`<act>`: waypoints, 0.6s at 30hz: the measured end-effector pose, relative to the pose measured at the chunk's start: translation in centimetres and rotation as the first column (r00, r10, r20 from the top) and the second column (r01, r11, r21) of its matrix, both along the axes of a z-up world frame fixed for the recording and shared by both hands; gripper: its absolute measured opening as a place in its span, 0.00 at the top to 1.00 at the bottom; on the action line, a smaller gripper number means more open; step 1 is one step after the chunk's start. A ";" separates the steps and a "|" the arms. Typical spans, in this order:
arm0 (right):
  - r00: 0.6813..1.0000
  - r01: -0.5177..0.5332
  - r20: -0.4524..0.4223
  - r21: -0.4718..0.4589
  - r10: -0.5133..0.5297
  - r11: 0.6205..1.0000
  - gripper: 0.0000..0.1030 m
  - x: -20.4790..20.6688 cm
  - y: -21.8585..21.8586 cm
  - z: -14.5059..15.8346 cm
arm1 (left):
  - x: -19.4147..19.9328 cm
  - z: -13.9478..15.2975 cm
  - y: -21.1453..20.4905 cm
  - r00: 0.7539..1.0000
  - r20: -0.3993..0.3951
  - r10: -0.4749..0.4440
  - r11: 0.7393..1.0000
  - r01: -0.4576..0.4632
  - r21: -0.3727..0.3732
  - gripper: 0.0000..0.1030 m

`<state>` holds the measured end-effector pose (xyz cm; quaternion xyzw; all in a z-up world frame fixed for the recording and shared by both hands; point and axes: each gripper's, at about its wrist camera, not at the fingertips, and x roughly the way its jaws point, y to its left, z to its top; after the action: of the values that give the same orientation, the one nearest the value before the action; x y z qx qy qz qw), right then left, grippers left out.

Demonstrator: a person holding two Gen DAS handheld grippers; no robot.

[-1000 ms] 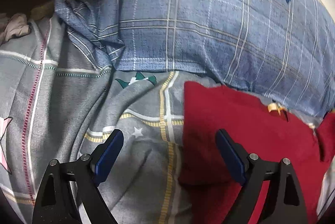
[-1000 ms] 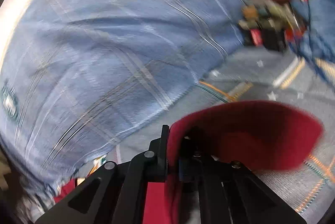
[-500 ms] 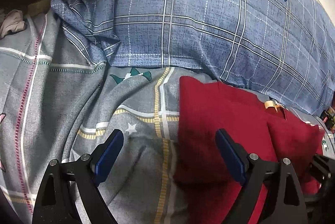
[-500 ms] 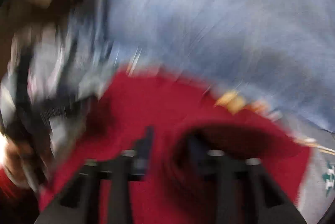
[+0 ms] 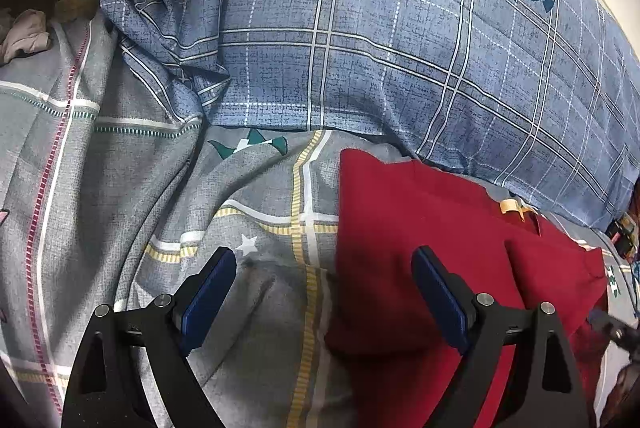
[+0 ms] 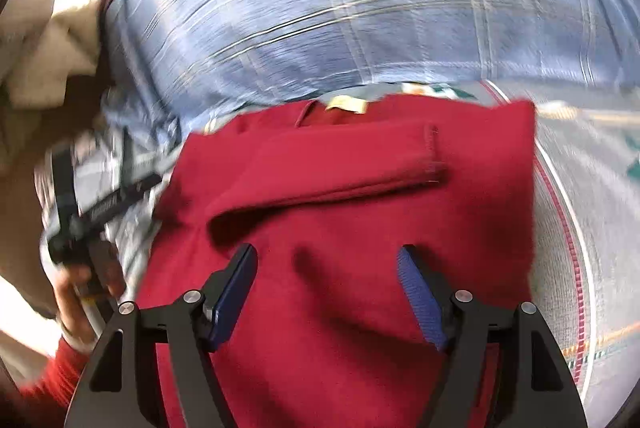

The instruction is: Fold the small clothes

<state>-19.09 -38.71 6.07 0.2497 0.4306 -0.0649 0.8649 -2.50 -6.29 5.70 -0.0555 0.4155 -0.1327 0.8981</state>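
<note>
A red garment (image 5: 400, 260) lies on the grey patterned bedsheet (image 5: 120, 195), its collar tag toward the blue pillow. In the right wrist view the red garment (image 6: 360, 195) has a sleeve folded across its body. My left gripper (image 5: 324, 268) is open and empty, hovering over the garment's left edge, one finger above the sheet and one above the red cloth. My right gripper (image 6: 326, 268) is open and empty just above the garment's middle. The left gripper and the hand holding it show in the right wrist view (image 6: 84, 220).
A large blue plaid pillow (image 5: 380, 39) lies right behind the garment. Crumpled light cloth (image 5: 24, 35) sits at the far left of the bed. Beige fabric (image 6: 36, 43) shows at the left of the right wrist view.
My right gripper was shut on a red sleeve a second ago; it swung over the garment, let go, and the sleeve now lies folded across the body. The left gripper stayed open, drifting slightly.
</note>
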 end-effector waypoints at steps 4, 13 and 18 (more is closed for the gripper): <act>1.000 0.012 -0.019 -0.082 -0.013 0.997 0.41 3.1 0.1 -0.6 | 0.2 0.4 1.0 1.000 0.003 0.023 0.999 -0.023 -0.033 0.13; 0.983 -0.157 0.087 -0.070 0.163 0.985 0.48 11.4 7.0 0.4 | 1.5 -0.1 3.0 0.997 -0.058 0.044 0.991 -0.051 -0.124 0.13; 0.968 -0.243 0.045 -0.056 0.246 0.968 0.46 10.2 8.8 0.7 | 1.6 0.1 3.9 0.996 -0.060 0.064 0.983 -0.074 -0.168 0.13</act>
<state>-8.90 -29.91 6.75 0.1747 0.4337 0.0378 0.8832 -0.89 -2.39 5.77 -0.1498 0.4250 -0.1350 0.8825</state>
